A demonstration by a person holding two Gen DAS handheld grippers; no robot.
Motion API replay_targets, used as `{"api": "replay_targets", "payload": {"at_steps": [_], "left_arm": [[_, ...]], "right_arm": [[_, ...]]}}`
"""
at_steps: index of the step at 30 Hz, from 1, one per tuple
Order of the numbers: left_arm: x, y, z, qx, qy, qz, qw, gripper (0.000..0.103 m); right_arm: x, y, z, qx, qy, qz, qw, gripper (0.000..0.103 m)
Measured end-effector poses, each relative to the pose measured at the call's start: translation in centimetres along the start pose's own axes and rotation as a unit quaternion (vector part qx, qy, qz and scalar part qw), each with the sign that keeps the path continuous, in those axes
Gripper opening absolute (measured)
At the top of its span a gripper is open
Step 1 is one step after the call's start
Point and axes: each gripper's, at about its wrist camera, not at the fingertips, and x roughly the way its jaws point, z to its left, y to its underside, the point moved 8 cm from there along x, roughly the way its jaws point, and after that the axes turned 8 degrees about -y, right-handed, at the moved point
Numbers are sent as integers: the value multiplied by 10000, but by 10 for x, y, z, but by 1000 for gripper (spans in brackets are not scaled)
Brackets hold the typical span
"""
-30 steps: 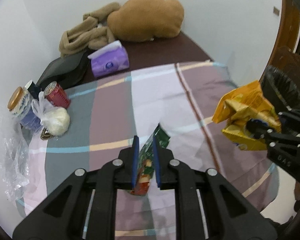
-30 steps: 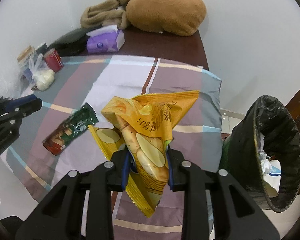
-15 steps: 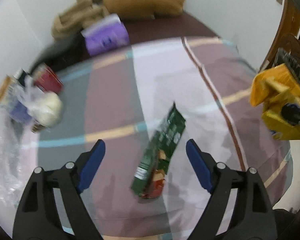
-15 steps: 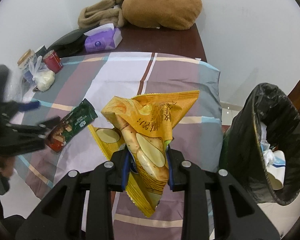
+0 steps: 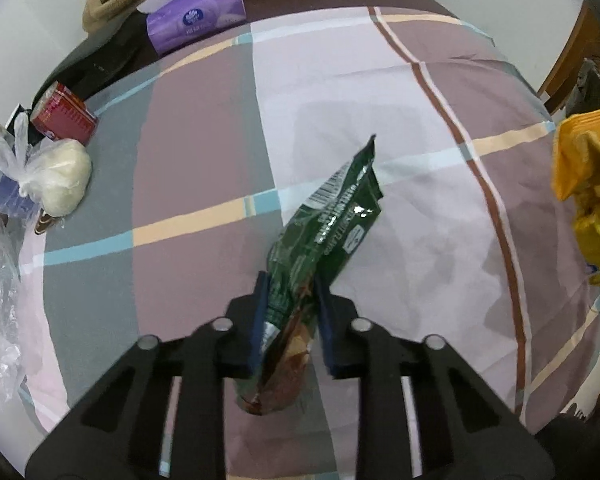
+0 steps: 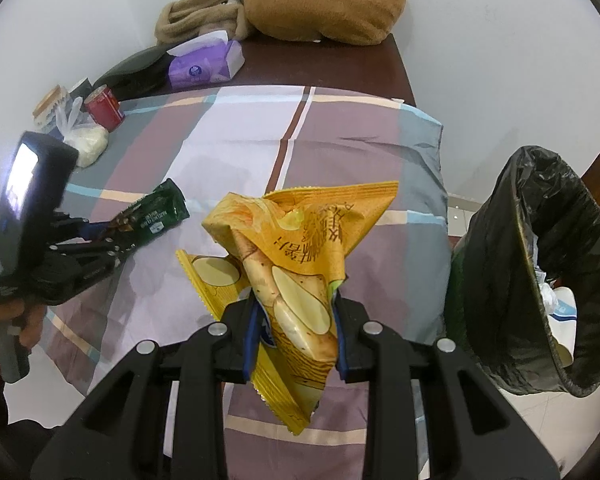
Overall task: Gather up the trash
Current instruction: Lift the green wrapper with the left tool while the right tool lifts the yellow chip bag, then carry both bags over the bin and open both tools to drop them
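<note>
Now green wrapper (image 5: 332,220) between just-closed left hand-held gripper (image 5: 290,320) pads.

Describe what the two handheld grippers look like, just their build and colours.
Both match: the left gripper and right gripper have black angular plastic frames with cut-out slots, silver round bolts and blue finger pads. The left one, seen from the right wrist, carries a black box with a lit screen.

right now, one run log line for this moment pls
left claw: just closed on green foil snack wrapper | right claw: gripping yellow chip bag | black-lined trash bin: open, not yet reached
</note>
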Motion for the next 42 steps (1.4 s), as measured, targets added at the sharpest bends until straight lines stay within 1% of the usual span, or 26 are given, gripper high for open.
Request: {"api": "replay_targets", "payload": {"at_steps": [3, 6, 12, 14, 17, 20, 24, 28, 31, 33, 38, 42], "left_arm": [[-16, -2, 1, 14, -60, -191, 9998, 23], [-40, -7, 3, -29, -51, -446, 9990, 23], [-87, -17, 2, -18, -79, -959, 9954, 23], [-100, -21, -3, 30, -17, -1119, 9937, 23], [-108, -25, -12, 100, 131, -1212, 9925, 23], [-117, -28, -22, 166, 184, -1308, 9911, 23], [-133, -39, -39, 268, 283, -1503, 9879, 23], [-146, -51, -60, 390, 426, -1616, 9852, 23], [-162, -63, -81, 521, 704, -1725, 9811, 23], [-177, -73, -101, 661, 865, -1845, 9768, 23], [-203, -98, -153, 1020, 1204, -2018, 9666, 23], [-216, -117, -212, 1353, 1539, -2039, 9573, 23]], "right_arm": [[0, -1, 1, -12, -19, -12, 10000, 30], [-2, -3, 2, -46, -29, -41, 10000, 30], [-11, -7, 4, -74, -17, -152, 9999, 30], [-12, -7, 4, -88, -4, -168, 9998, 30], [-13, -5, 2, -42, -14, -179, 9998, 30], [-25, -8, -1, 40, -35, -338, 9994, 30], [-58, -20, -16, 185, -13, -716, 9973, 30], [-101, -31, -50, 536, 53, -1169, 9917, 30], [-130, -31, -85, 799, 288, -1462, 9856, 30], [-148, -28, -108, 970, 471, -1607, 9811, 30], [-183, -5, -164, 1293, 1081, -1812, 9689, 30], [-198, 20, -201, 1679, 1251, -1891, 9594, 30]]}}
